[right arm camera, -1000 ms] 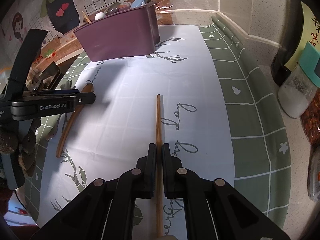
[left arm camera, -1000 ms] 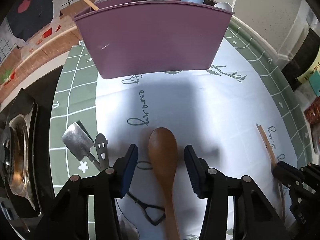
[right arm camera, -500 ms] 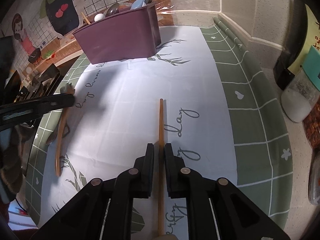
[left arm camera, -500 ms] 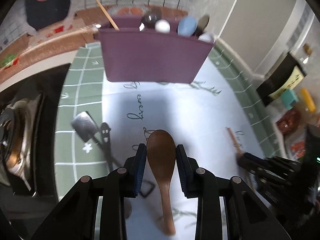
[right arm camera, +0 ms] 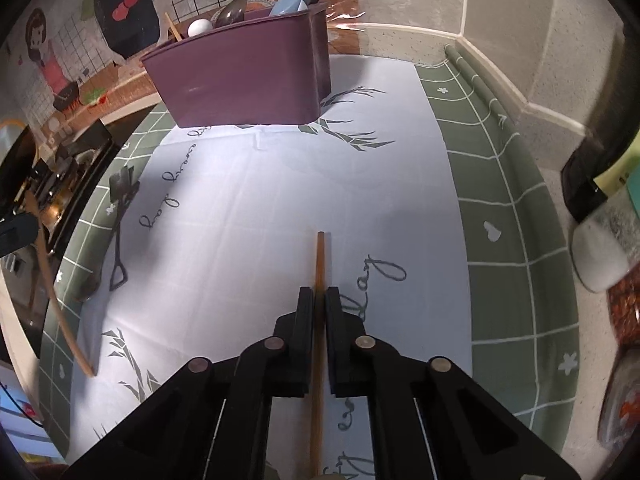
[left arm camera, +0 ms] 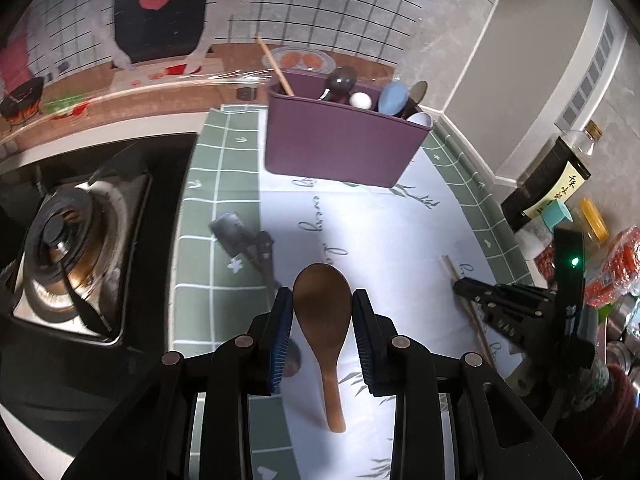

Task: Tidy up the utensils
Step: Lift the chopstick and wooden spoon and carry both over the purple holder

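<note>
From the left wrist, the left gripper point(left arm camera: 322, 312) is clamping the bowl of a wooden spoon point(left arm camera: 323, 320), carrying it clear of the mat point(left arm camera: 384, 240). The purple caddy point(left arm camera: 340, 148) ahead is already holding several utensils, so the sorting is partly done; a dark spatula point(left arm camera: 240, 240) is lying on the mat's green border, waiting. Off to the right, the right gripper point(left arm camera: 472, 294) is showing side-on over a chopstick point(left arm camera: 464, 300).

From the right wrist, the right gripper point(right arm camera: 316, 312) is pinching that chopstick point(right arm camera: 320, 264) between nearly closed jaws, though whether it is lifting off the mat point(right arm camera: 280, 200) is hard to judge. Only this view is showing the spoon's handle point(right arm camera: 56, 300) hanging free and the caddy's point(right arm camera: 240, 84) side wall.
</note>
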`<state>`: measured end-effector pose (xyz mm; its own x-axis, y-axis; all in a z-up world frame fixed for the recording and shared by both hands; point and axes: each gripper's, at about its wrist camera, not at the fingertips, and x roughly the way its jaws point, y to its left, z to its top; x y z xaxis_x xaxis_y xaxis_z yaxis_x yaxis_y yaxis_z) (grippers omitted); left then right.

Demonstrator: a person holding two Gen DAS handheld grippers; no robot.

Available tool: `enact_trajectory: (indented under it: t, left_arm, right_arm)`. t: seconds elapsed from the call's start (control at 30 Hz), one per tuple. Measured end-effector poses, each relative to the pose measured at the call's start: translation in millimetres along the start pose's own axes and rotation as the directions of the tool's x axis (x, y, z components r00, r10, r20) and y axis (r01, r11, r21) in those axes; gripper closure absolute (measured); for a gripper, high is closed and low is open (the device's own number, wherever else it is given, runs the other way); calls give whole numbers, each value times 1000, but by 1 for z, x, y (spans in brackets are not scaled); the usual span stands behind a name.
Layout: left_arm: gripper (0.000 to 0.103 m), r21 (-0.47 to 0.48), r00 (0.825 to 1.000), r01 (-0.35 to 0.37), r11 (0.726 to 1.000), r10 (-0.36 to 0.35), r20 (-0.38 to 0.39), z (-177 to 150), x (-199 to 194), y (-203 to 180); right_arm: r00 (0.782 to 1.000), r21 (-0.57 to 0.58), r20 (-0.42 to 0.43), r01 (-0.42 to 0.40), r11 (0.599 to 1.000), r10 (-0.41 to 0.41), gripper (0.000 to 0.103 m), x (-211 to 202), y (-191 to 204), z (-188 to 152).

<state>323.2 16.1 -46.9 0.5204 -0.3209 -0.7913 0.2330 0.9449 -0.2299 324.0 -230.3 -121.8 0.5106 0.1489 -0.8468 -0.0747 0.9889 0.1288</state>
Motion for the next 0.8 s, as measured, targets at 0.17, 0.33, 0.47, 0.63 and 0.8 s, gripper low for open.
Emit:
enact_trajectory:
  t: [0.17, 0.33, 0.47, 0.63, 0.8]
  left_arm:
    - [72, -25, 1000, -6, 1000, 7, 19, -1, -11, 10]
    - [72, -33, 999, 4, 999, -3, 32, 3, -14, 11]
    - [72, -19, 999, 9, 1000, -8, 38, 6, -15, 6]
    - [72, -14, 999, 12, 1000, -12, 43, 8, -15, 2]
    - [72, -14, 999, 8, 1000, -8, 44, 9, -16, 1]
  right_arm:
    - [992, 45, 115, -49, 998, 44, 98, -41, -4, 10]
    - [976, 57, 209, -74, 996, 60, 98, -76, -2, 19]
    - [963, 53, 261, -90, 995, 73, 98, -95, 3, 26]
    - [956, 37, 289, -74, 997, 60, 98, -107, 8, 27]
    - [958, 37, 284, -55, 998, 42, 98, -108, 8, 27]
